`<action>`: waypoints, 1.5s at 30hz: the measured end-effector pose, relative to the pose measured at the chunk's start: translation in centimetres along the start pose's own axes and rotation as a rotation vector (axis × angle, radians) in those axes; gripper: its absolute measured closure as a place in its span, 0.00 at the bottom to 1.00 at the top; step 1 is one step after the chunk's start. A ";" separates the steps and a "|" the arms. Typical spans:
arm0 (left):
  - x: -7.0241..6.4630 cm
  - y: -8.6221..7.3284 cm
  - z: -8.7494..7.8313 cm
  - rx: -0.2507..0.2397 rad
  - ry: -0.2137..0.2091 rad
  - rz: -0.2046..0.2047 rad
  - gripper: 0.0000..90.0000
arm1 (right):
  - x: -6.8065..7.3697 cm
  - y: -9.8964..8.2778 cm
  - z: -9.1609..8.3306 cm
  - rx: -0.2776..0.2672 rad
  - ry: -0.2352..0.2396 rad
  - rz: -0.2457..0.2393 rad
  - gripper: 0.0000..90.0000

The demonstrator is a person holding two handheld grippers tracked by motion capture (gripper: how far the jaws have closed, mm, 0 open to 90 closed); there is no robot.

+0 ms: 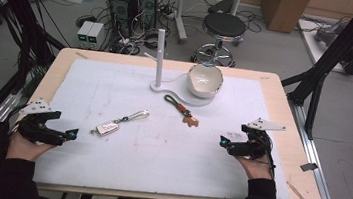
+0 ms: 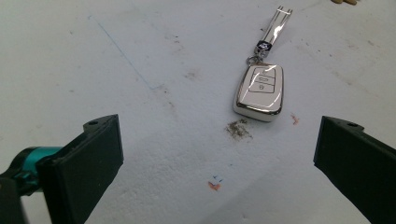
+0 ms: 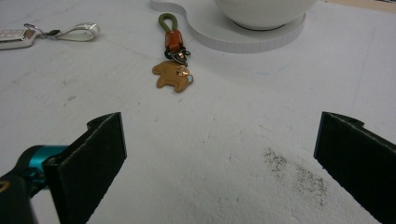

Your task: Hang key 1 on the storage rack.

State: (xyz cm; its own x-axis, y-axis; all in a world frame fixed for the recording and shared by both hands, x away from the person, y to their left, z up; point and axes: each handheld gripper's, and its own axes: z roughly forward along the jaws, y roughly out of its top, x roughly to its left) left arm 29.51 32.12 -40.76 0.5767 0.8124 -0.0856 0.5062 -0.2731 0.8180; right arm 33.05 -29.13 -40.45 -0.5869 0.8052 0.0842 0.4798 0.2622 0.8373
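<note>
Car key fob (image 2: 258,92) lies left of worktop centre, untouched, ahead of left gripper (image 1: 72,133); both grippers wide, empty, right gripper (image 1: 222,141) near right edge. Best approach: straddle fob body, not strap.

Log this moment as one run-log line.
left claw: open, empty | right claw: open, empty | car key, leather keychain: on mat, untouched

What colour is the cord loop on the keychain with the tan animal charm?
Olive green, with an orange band; the cord loop shows best in the right gripper view.
</note>
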 end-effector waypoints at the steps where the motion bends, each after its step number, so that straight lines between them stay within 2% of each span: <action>1: 0.0 0.0 0.0 0.001 0.001 -0.002 0.02 | 0.0 0.0 0.0 0.004 -0.008 0.004 0.01; 6: 0.1 0.0 0.1 0.008 -0.018 -0.010 0.02 | 0.0 -0.2 0.1 0.015 -0.014 -0.003 0.01; 10: 0.1 0.0 0.0 0.010 -0.015 -0.005 0.02 | 0.1 -0.1 0.2 0.015 -0.029 -0.009 0.01; 12: 0.1 -0.1 0.0 0.001 -0.012 -0.014 0.02 | 0.2 0.0 0.2 0.016 -0.032 -0.003 0.01; 19: -0.1 -0.1 0.4 0.021 -0.011 -0.007 0.02 | 0.3 0.3 0.8 0.035 -0.022 0.022 0.02; 22: 0.0 -0.2 0.4 0.032 -0.011 0.001 0.02 | 0.4 0.6 1.2 0.056 -0.011 0.015 0.02; 30: 0.0 -0.2 0.3 0.020 -0.011 -0.001 0.02 | 0.6 2.2 1.9 0.085 -0.019 -0.026 0.02; 34: -0.1 -0.2 0.3 0.012 -0.002 0.006 0.02 | 1.0 3.0 2.4 0.109 0.001 -0.041 0.02; 42: -0.1 -0.2 0.3 0.015 -0.011 0.012 0.02 | 2.2 4.6 4.9 0.170 0.036 -0.086 0.02; 45: -0.1 -0.2 0.4 0.018 -0.014 0.011 0.02 | 2.4 4.9 5.5 0.174 0.045 -0.088 0.02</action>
State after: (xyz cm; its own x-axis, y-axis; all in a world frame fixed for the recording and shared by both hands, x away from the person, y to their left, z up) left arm 29.58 31.88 -41.12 0.5910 0.8022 -0.0852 0.5116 -0.2910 0.8085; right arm 37.59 -23.00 -39.06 -0.6584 0.7515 0.0421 0.5285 0.4217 0.7368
